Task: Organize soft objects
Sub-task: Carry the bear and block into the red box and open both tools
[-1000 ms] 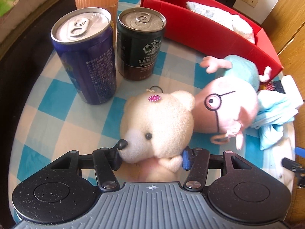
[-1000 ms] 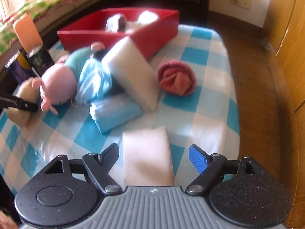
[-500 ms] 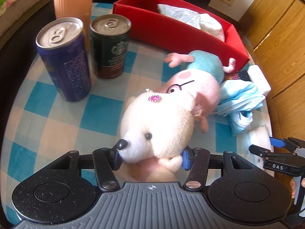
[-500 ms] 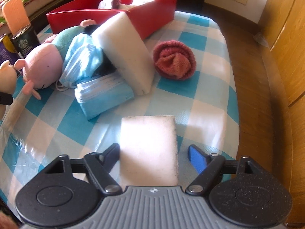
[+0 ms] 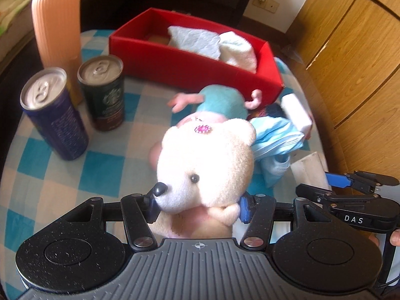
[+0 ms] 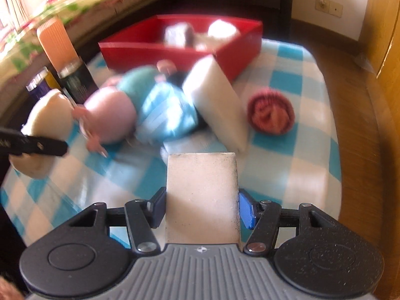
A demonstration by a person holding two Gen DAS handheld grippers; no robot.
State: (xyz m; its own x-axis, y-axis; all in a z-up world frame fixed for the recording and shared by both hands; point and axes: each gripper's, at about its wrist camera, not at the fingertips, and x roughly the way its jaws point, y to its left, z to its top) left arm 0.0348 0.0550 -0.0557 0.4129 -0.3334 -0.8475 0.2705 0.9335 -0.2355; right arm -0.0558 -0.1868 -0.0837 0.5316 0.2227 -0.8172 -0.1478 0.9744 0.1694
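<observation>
My left gripper (image 5: 198,205) is shut on a cream teddy bear (image 5: 207,160), which hangs clear of the checked cloth. In the right wrist view the teddy bear (image 6: 47,115) shows at the left edge. My right gripper (image 6: 202,210) has a flat white sponge (image 6: 202,195) between its jaws; they are closing and both pads press its sides. The red box (image 5: 190,67) at the back holds folded towels (image 5: 212,45). A pink pig plush (image 5: 220,102) and blue face masks (image 5: 275,137) lie in front of the box.
Two drink cans (image 5: 52,112) (image 5: 102,92) and a tall peach ribbed cup (image 5: 57,25) stand at the left. A bigger white sponge block (image 6: 217,102) leans on the box beside a red knitted roll (image 6: 271,113). Wooden cabinet doors (image 5: 350,62) line the right side.
The left gripper has risen and shifted right with the teddy bear. The right gripper's jaws have narrowed from wide apart onto the white sponge and raised it off the cloth.
</observation>
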